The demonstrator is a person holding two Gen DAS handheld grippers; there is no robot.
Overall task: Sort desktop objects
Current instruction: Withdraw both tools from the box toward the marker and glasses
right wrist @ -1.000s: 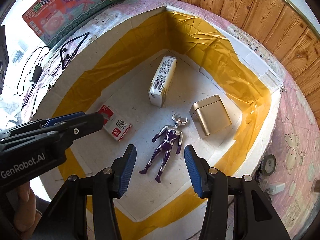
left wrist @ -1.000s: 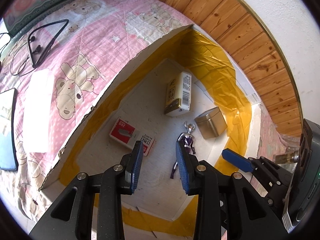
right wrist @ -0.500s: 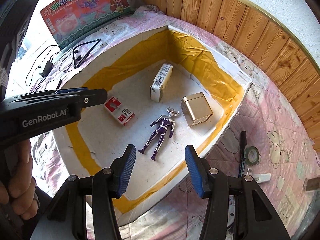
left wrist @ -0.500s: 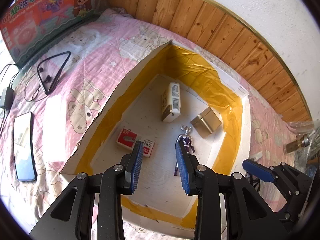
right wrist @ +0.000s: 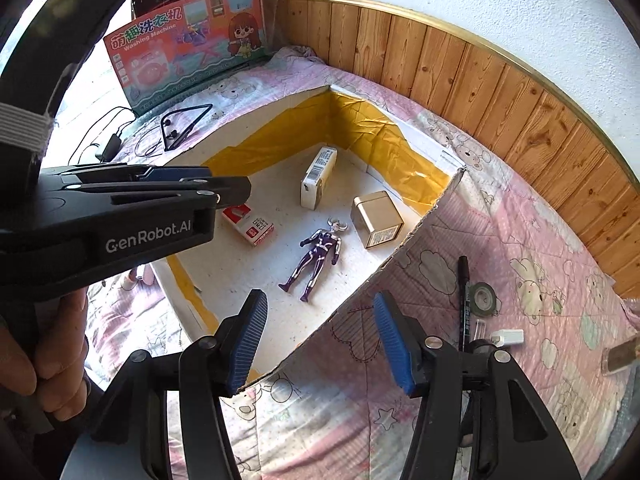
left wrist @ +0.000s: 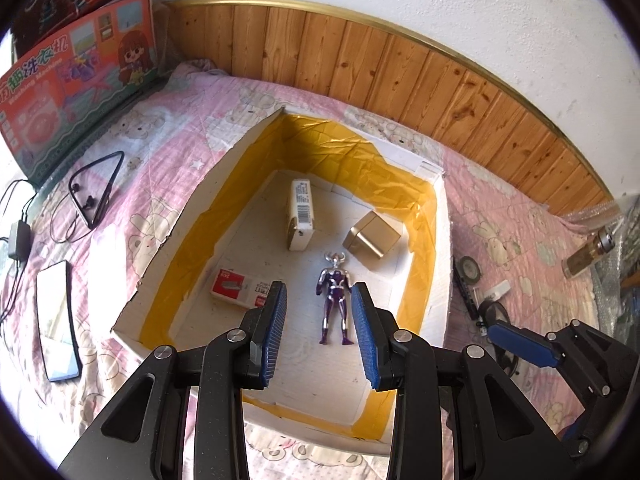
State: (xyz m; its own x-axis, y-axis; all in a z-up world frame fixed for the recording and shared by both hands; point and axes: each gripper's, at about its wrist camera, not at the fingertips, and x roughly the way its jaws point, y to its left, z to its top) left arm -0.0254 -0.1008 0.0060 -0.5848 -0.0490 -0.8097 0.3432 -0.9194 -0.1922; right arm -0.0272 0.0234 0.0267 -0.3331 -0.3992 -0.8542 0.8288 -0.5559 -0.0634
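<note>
**Four items boxed, a handful left on the bed**

You held both grippers above the cardboard box [left wrist: 438,216] with nothing in either one. Your left gripper [left wrist: 319,334] had its jaws parted and empty, looking straight down into the box; your right gripper [right wrist: 320,340] was likewise spread wide and empty, hanging over the box's near edge.

Inside the box, on its white floor, lay four things, all apart from one another: the purple-and-silver action figure [left wrist: 335,302] flat on its back near the middle, the gold tin [left wrist: 372,238] just beyond it toward the right wall, the tall white-and-gold carton [left wrist: 301,214] lying on its side toward the far corner, and the red-and-white packet [left wrist: 239,289] toward the left. By my reading, those four count as sorted — that part of the job looked done.

What remained sat out on the pink bedspread [right wrist: 520,240]. To the right of the box were a black marker pen [right wrist: 464,300], a small roll of tape [right wrist: 483,298] beside it, a small white item [right wrist: 507,337] I could not identify, and a glass bottle [left wrist: 588,254] further out. To the left lay a neckband earphone [left wrist: 96,188], a phone [left wrist: 58,320] face up, and a charger with its cable [left wrist: 18,240]. Whether all of these belonged in the box I could not tell; if so, you were roughly at the halfway mark, with the pen and tape nearest your right gripper.
</note>
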